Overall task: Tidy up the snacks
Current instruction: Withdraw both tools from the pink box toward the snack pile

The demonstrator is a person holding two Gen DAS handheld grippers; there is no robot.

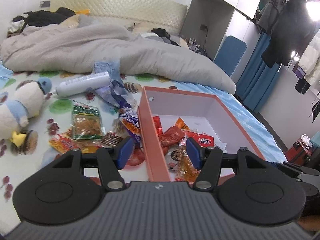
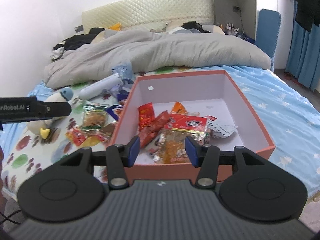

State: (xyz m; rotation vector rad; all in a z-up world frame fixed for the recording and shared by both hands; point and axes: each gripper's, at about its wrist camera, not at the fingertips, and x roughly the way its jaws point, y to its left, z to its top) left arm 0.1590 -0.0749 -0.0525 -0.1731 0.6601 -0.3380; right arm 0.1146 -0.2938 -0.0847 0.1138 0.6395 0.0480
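An orange box (image 2: 258, 120) with a pale lining sits open on a bed (image 2: 284, 108), its near wall just ahead of the right claw (image 2: 162, 150) and its far wall short of a rumpled grey duvet (image 2: 160, 54). Blue star-print sheet lies bare to the right of the box, out to the bed's edge. Inside, red and orange snack packets (image 2: 176, 128) crowd the near end, while the far half of the floor is bare.

The right claw hangs above the box's near wall, jaws parted and empty, the heaped packets showing in the gap between them. The left claw (image 1: 160, 152), also parted and empty, straddles the box's left wall (image 1: 152, 140) from above, one blue pad (image 1: 125, 153) outside and the other over the packets within.

More loose snack packets (image 1: 86, 124) lie scattered on the fruit-print sheet just left of the box. Beyond them rest a white tube (image 1: 84, 84), crumpled blue wrappers (image 1: 114, 92) and a plush penguin (image 1: 22, 104). A quilted headboard (image 1: 120, 6) closes off the far end of the bed.
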